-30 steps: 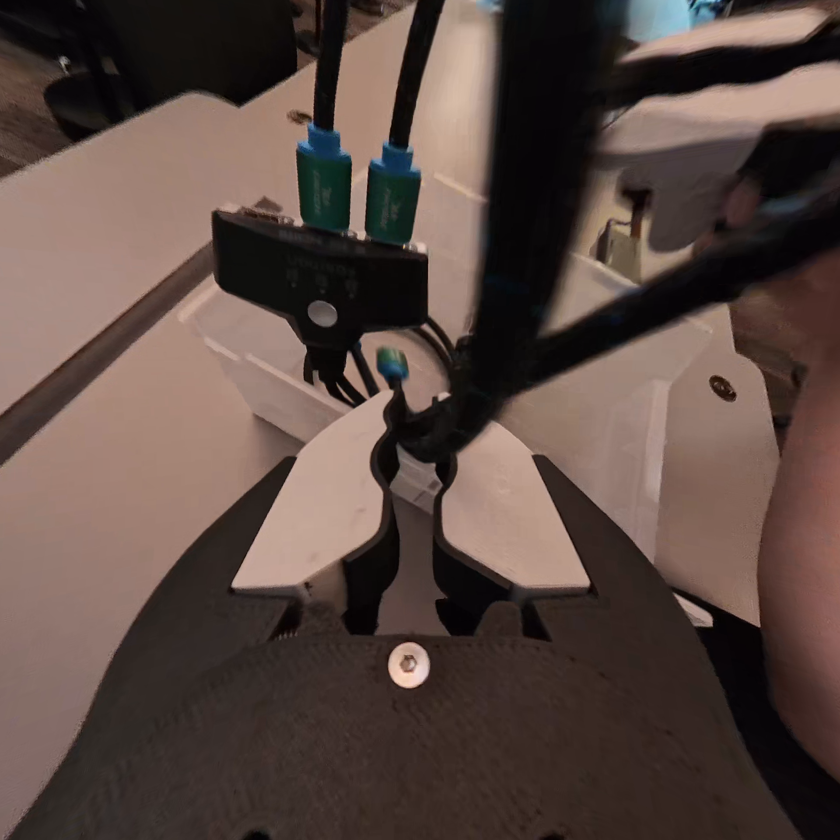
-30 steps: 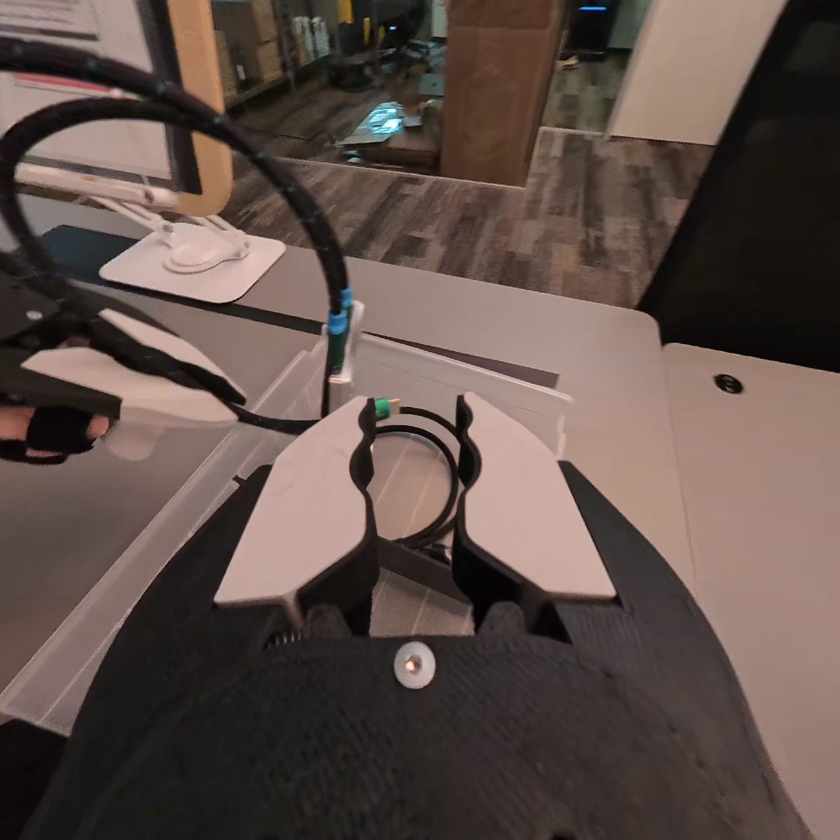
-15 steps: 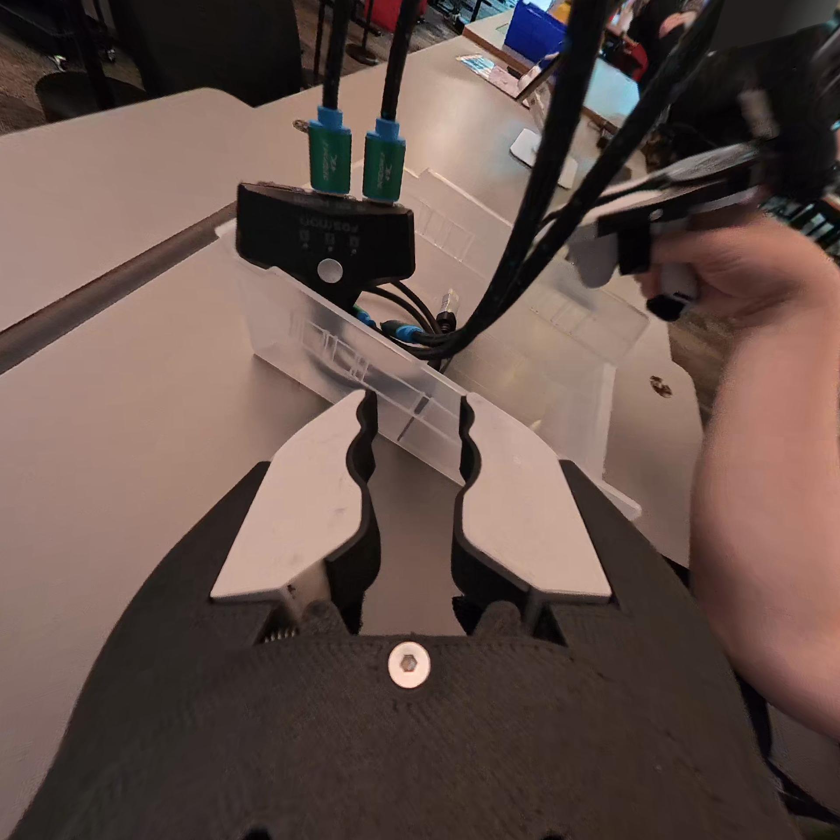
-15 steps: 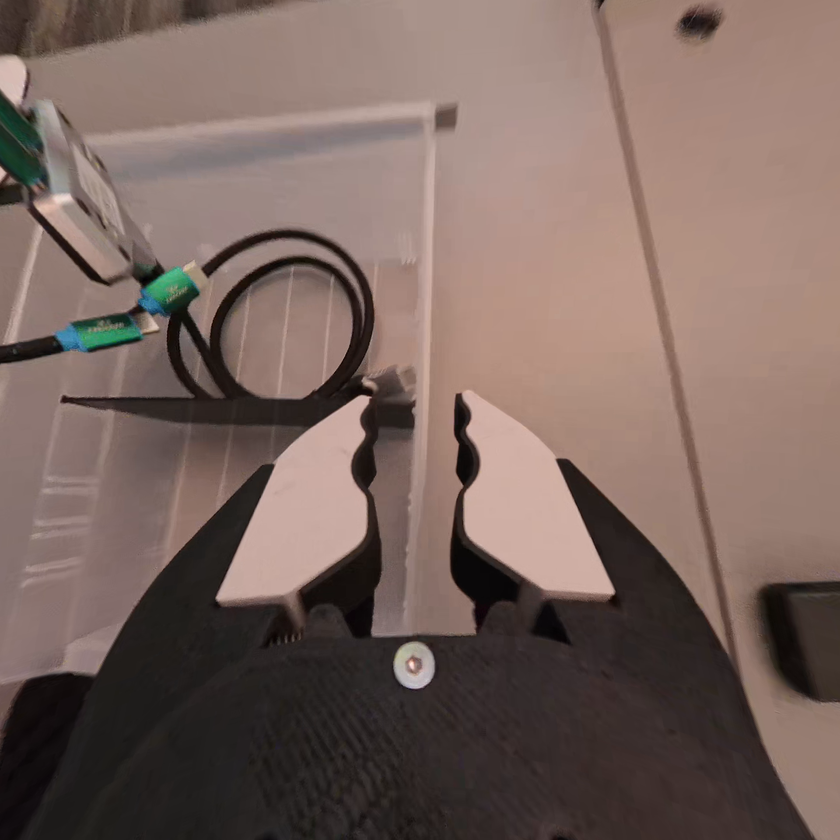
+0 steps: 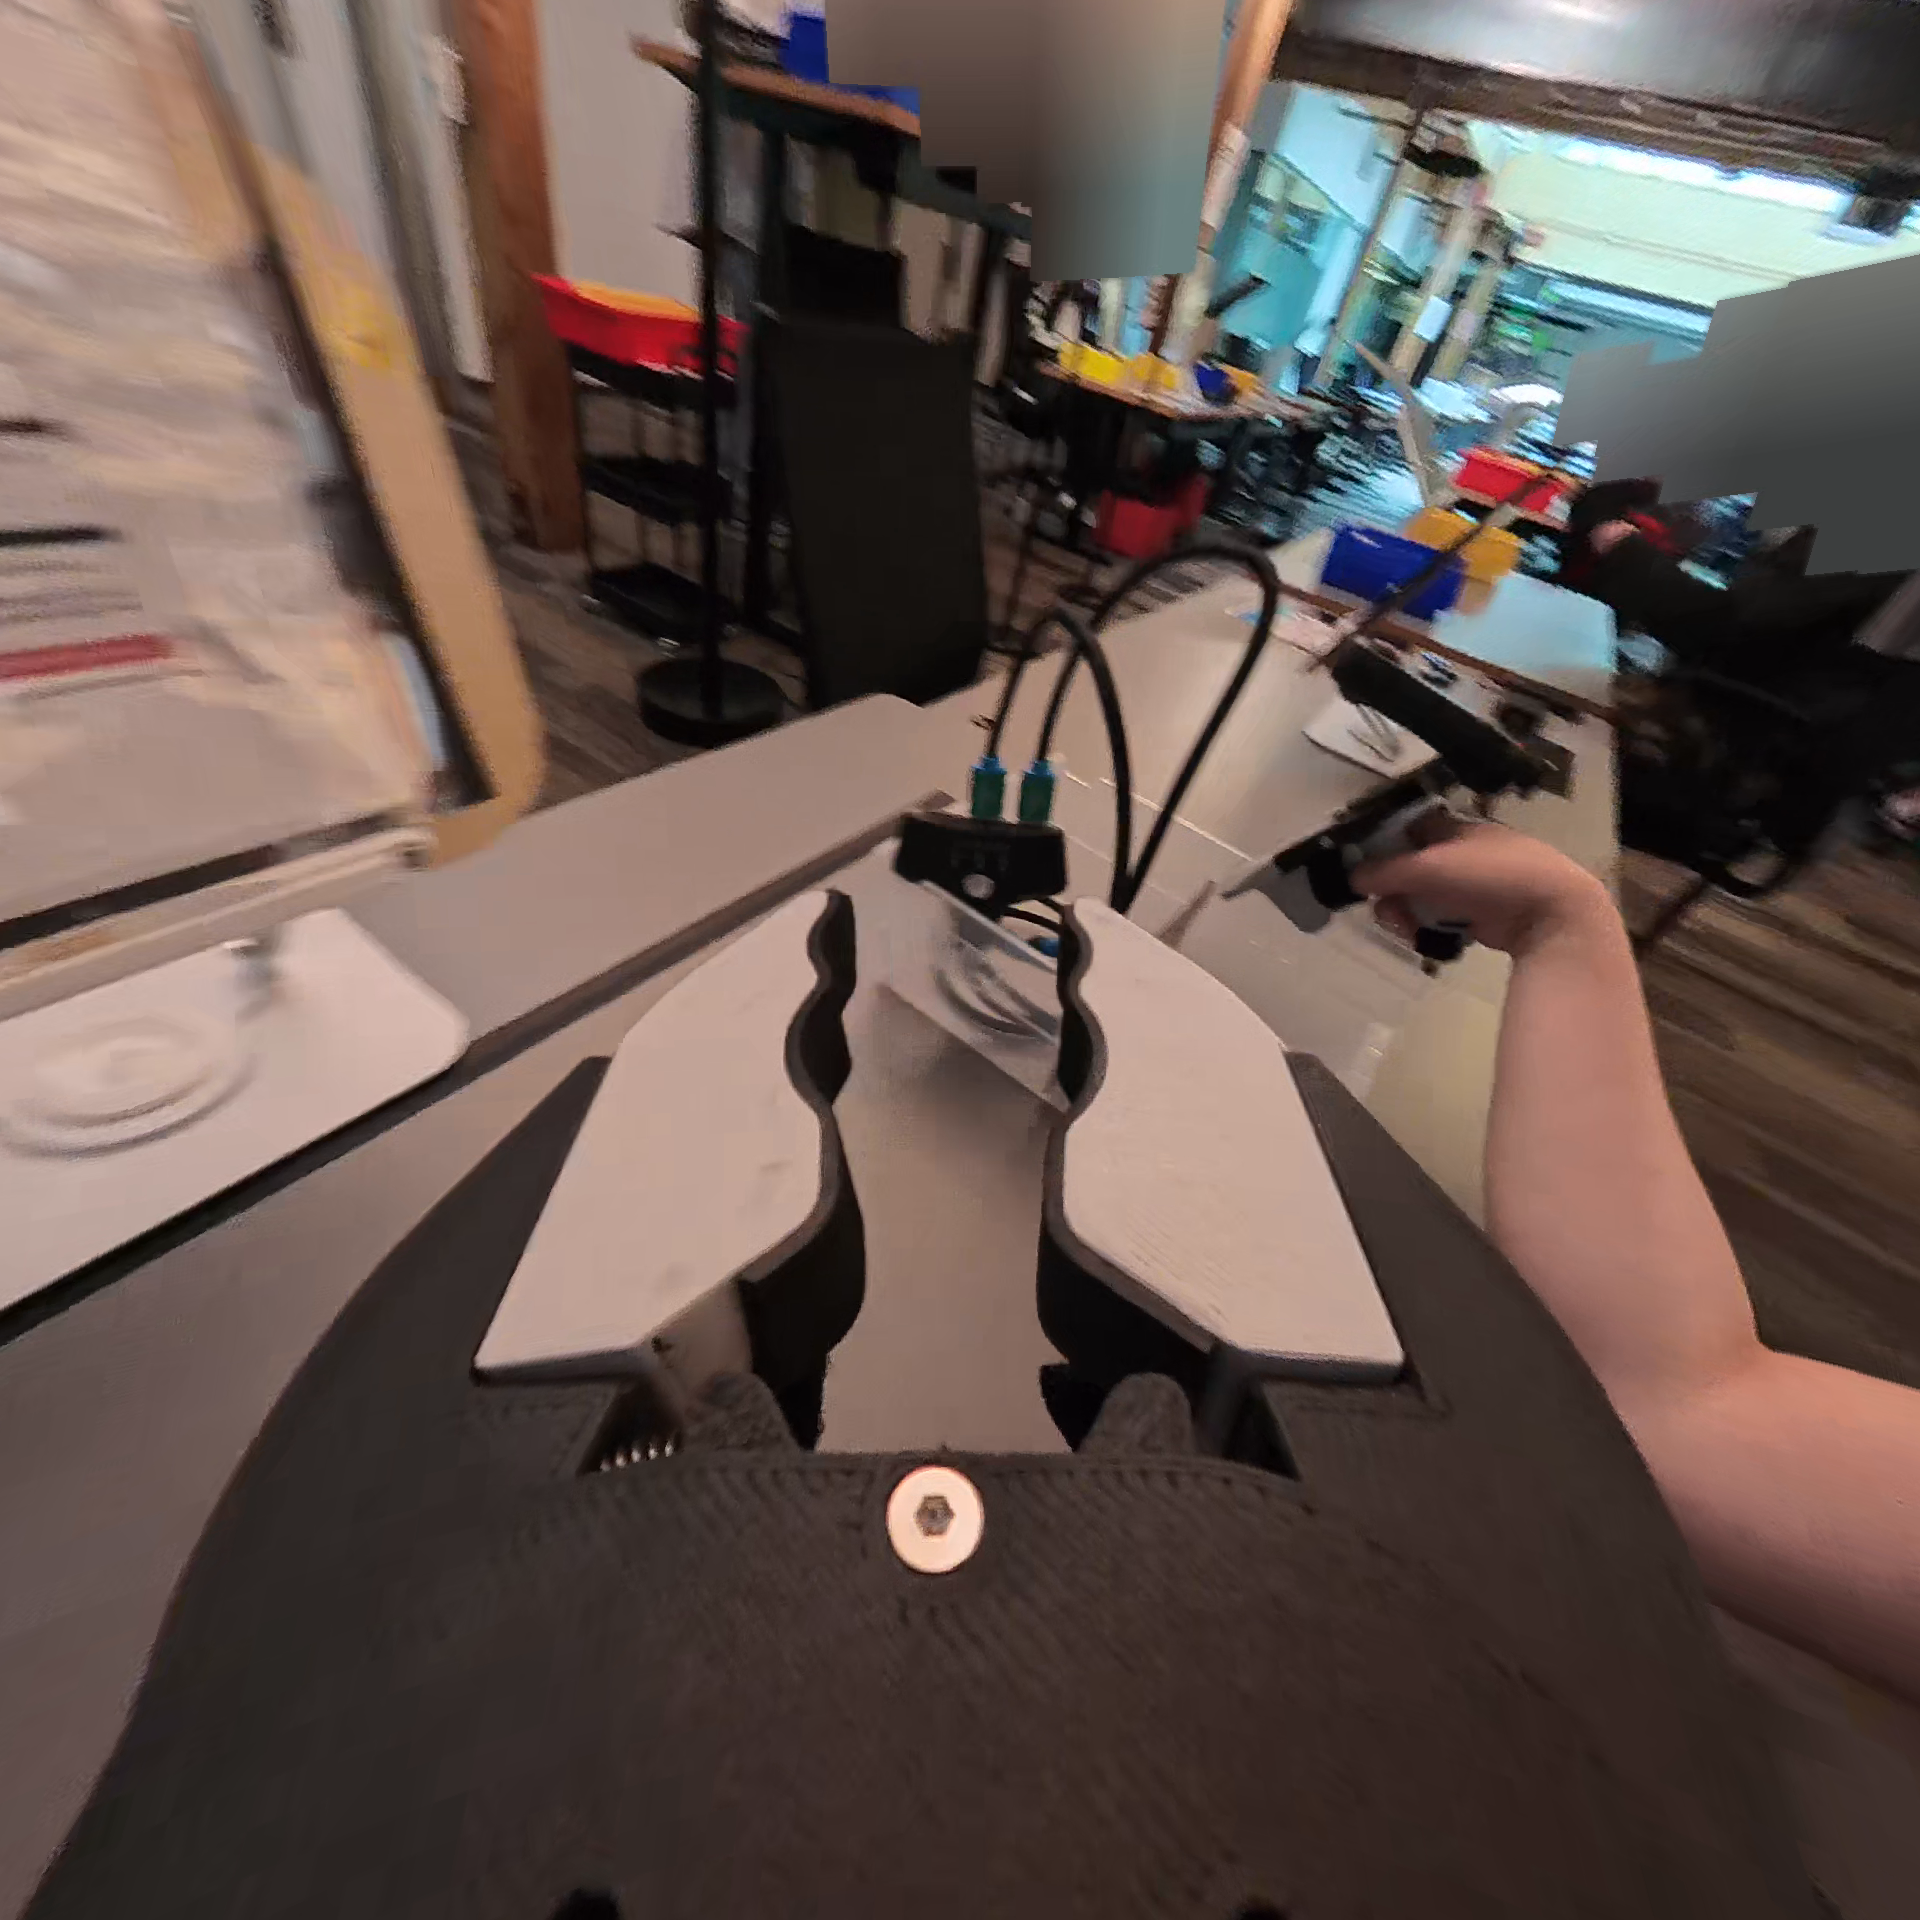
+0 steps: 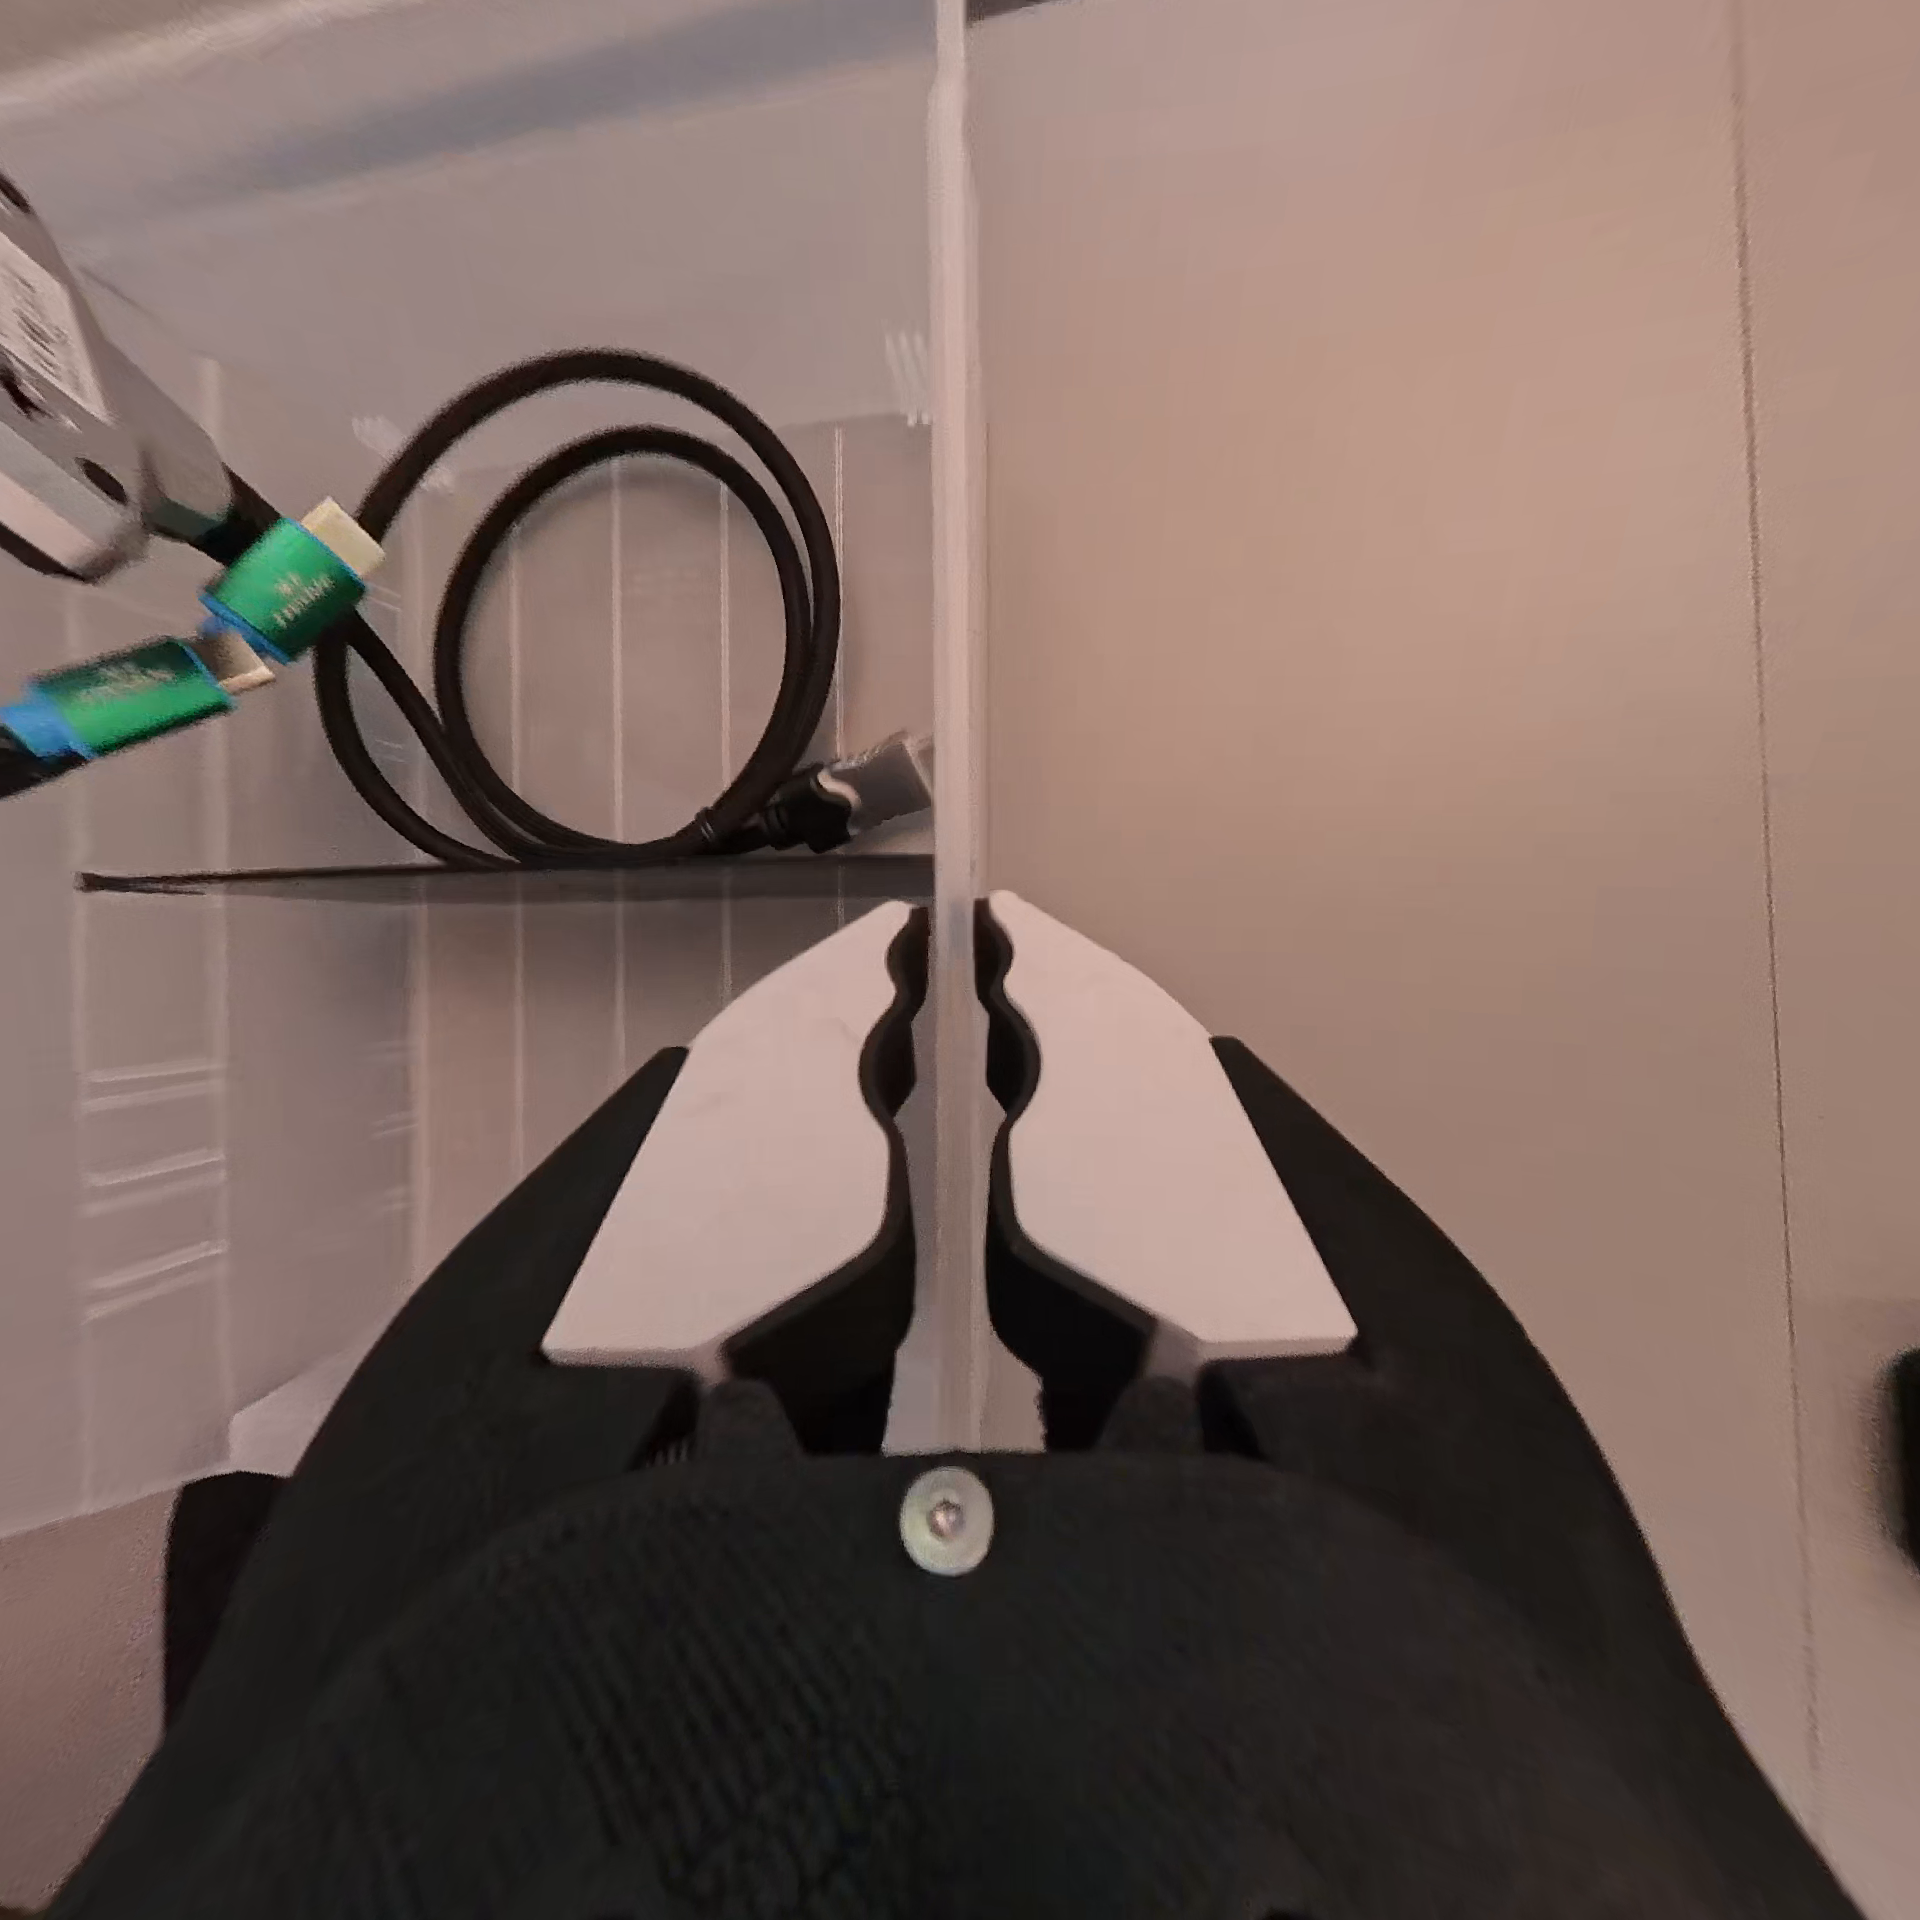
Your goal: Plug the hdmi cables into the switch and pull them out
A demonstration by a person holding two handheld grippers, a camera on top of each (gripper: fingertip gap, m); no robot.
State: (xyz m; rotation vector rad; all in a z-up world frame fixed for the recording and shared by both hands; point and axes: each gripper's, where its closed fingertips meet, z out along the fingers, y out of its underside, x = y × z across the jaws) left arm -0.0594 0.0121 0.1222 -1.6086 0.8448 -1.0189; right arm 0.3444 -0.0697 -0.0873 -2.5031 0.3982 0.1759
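Observation:
In the left wrist view, the black HDMI switch (image 5: 982, 860) stands on the edge of a clear plastic bin (image 5: 966, 1023) with two green-and-blue plugs (image 5: 1010, 790) plugged into its top; their black cables (image 5: 1101, 707) arch up and back down into the bin. My left gripper (image 5: 956, 914) is open and empty, well short of the bin. In the right wrist view, my right gripper (image 6: 951, 914) is shut on the bin's right wall (image 6: 951, 520). Inside lie two loose green plugs (image 6: 291, 592), a coiled black cable (image 6: 582, 623) and the switch's silver underside (image 6: 73, 416).
A white monitor stand base (image 5: 208, 1049) sits on the grey table at the left. A person's bare arm (image 5: 1558, 1195) holds the right gripper (image 5: 1294, 883) at the right. A black chair (image 5: 873, 520) stands behind the table. A dark object (image 6: 1907, 1455) lies at the right edge.
My left gripper let go of the cable bundle, opened and drew back from the bin. My right gripper came down over the bin's right wall and closed on it.

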